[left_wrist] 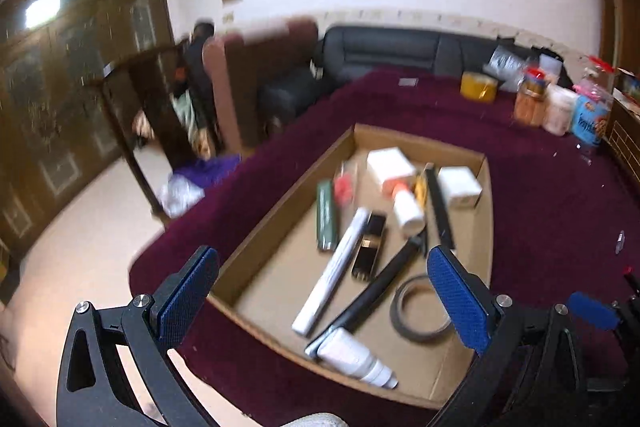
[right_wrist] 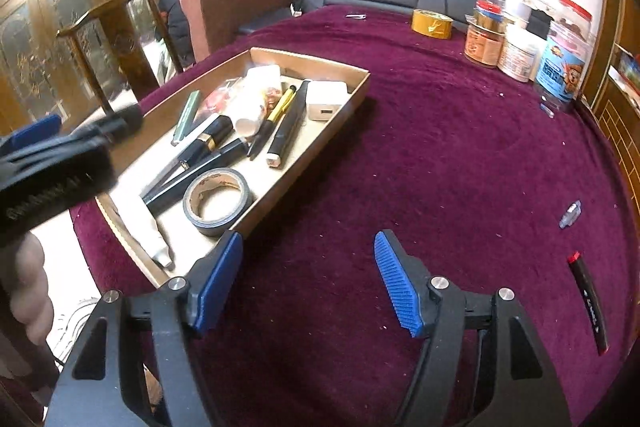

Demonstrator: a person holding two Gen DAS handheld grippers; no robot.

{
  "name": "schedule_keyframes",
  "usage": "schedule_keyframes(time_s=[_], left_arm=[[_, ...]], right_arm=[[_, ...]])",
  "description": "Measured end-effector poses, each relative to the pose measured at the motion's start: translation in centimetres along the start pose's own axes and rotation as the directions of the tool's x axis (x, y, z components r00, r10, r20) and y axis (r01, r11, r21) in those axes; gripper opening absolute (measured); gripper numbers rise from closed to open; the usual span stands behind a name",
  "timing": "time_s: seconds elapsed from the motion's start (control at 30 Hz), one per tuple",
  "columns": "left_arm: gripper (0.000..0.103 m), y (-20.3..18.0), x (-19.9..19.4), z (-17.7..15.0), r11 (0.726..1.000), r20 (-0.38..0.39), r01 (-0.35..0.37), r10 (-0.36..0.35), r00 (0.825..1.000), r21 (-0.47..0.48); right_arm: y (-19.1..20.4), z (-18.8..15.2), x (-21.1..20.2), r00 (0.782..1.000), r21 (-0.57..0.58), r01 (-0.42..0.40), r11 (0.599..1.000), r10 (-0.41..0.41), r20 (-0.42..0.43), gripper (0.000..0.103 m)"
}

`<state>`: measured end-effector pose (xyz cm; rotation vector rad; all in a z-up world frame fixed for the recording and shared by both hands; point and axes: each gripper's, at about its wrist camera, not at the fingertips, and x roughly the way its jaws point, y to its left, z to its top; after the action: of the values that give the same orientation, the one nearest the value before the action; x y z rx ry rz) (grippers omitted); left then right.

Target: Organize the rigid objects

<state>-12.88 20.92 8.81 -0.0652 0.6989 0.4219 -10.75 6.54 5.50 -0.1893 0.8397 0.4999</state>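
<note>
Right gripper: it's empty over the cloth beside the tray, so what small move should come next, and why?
Probably swing the right gripper right toward the black marker with the red tip. It lies loose on the maroon cloth, outside the cardboard tray where the other pens and the tape roll already sit. The jaws stand open with nothing between them, so the gripper is free to pick it up.
</note>
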Motion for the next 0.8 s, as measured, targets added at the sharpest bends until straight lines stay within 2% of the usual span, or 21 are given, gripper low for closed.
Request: schedule_keyframes(time_s=[0.07, 0.23, 0.43, 0.6, 0.8], left_arm=[[0.102, 0.6, 0.8, -0.3, 1.000, -0.034, -0.014, 0.013, 0.999, -0.019], [0.102, 1.7, 1.8, -0.4, 0.999, -0.046, -0.021, 0.019, 0.999, -0.039], [0.102, 2.1, 2.7, -0.3, 0.999, -0.072, 0.002, -0.005, 0.997, -0.039], [0.102, 1.9, 3.2, -0.2, 0.999, -0.091, 0.027, -0.029, 0.995, -0.030], [0.102, 1.7, 3.1, -0.2, 0.999, -0.097, 0.024, -0.027, 0.995, -0.024]], right_arm=[[0.6, 0.1, 0.2, 1.000, -0.012, 0.000, 1.000, 0.000, -0.004, 0.069], [1.8, 0.1, 0.6, 1.000, -0.034, 0.006, 0.999, -0.007, -0.013, 0.069], [2.6, 0.2, 1.1, 0.999, -0.047, 0.045, 0.998, -0.045, -0.014, 0.069], [2.3, 0.5, 1.5, 0.998, -0.035, 0.057, 0.998, -0.057, -0.021, 0.069], [1.7, 0.6, 1.5, 0.998, -0.012, 0.053, 0.998, -0.054, -0.022, 0.069]])
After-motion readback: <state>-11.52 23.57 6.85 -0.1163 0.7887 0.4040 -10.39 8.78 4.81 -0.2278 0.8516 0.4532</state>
